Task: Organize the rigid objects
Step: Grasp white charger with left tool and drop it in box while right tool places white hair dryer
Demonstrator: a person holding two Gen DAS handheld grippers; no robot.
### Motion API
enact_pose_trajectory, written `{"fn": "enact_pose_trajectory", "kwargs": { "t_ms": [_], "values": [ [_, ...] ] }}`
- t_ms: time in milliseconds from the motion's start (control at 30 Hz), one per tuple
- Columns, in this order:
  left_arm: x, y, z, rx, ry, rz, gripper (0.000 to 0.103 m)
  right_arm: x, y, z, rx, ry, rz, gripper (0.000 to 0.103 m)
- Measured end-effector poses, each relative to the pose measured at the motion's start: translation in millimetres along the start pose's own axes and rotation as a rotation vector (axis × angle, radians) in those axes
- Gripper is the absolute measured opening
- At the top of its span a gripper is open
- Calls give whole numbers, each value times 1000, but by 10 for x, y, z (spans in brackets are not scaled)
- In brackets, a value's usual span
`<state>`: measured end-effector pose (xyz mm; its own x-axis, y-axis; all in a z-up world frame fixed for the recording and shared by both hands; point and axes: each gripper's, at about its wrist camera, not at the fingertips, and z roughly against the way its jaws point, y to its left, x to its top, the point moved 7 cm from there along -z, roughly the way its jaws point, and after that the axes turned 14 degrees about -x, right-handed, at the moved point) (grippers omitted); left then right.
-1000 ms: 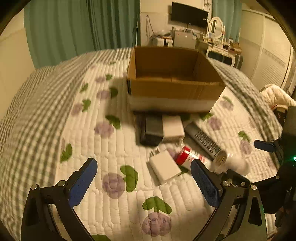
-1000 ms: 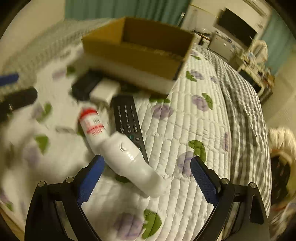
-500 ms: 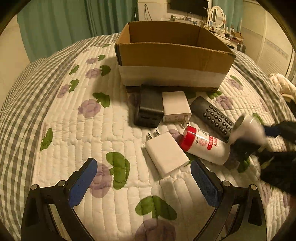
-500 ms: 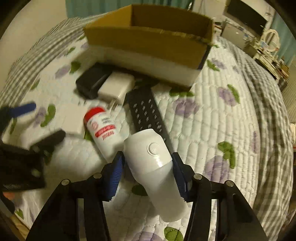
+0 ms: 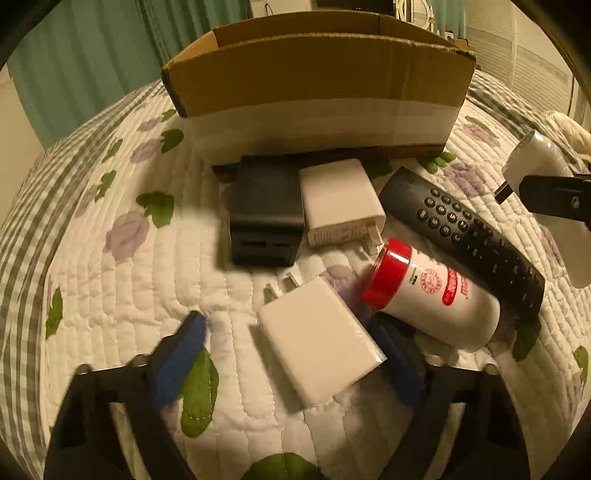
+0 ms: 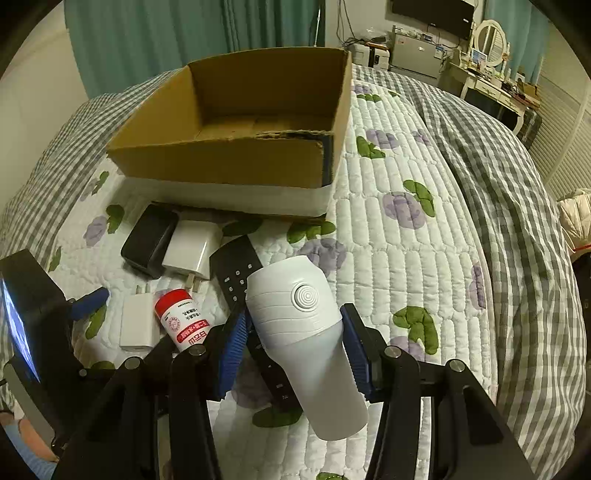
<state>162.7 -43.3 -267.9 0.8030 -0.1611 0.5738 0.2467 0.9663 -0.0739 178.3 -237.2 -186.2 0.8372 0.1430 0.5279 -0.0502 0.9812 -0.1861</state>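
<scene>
My right gripper (image 6: 293,347) is shut on a white cylindrical device (image 6: 306,332) and holds it above the bed; the device also shows at the right of the left wrist view (image 5: 543,166). My left gripper (image 5: 291,354) is open, its blue fingers either side of a flat white charger (image 5: 317,350) lying on the quilt. A red-capped white bottle (image 5: 428,295), a black remote (image 5: 465,229), a second white charger (image 5: 340,201) and a black adapter (image 5: 264,214) lie in front of the open cardboard box (image 6: 221,162).
The flowered quilt (image 6: 406,229) covers the bed, with a grey checked blanket (image 6: 517,221) to the right. Green curtains (image 6: 166,33) hang behind the box. A dresser with a mirror (image 6: 491,33) stands at the far right.
My right gripper closed on the white device and lifted it off the quilt. My left gripper moved forward and down until its fingers straddle the flat white charger.
</scene>
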Motion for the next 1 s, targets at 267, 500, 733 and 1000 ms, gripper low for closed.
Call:
{"fn": "enact_pose_trajectory", "kwargs": {
  "t_ms": [267, 500, 733, 1000],
  "values": [
    [-66, -159, 290, -75, 1, -33, 46, -8, -5, 134, 0, -21, -5, 50],
    [170, -139, 760, -115, -70, 4, 40, 47, 11, 525, 24, -89, -12, 50],
    [179, -67, 947, -135, -74, 54, 40, 61, -104, 660, 40, -109, -54, 50],
    [433, -64, 1209, -133, -129, 51, 40, 140, -62, 723, 70, -126, -50, 50]
  ]
}}
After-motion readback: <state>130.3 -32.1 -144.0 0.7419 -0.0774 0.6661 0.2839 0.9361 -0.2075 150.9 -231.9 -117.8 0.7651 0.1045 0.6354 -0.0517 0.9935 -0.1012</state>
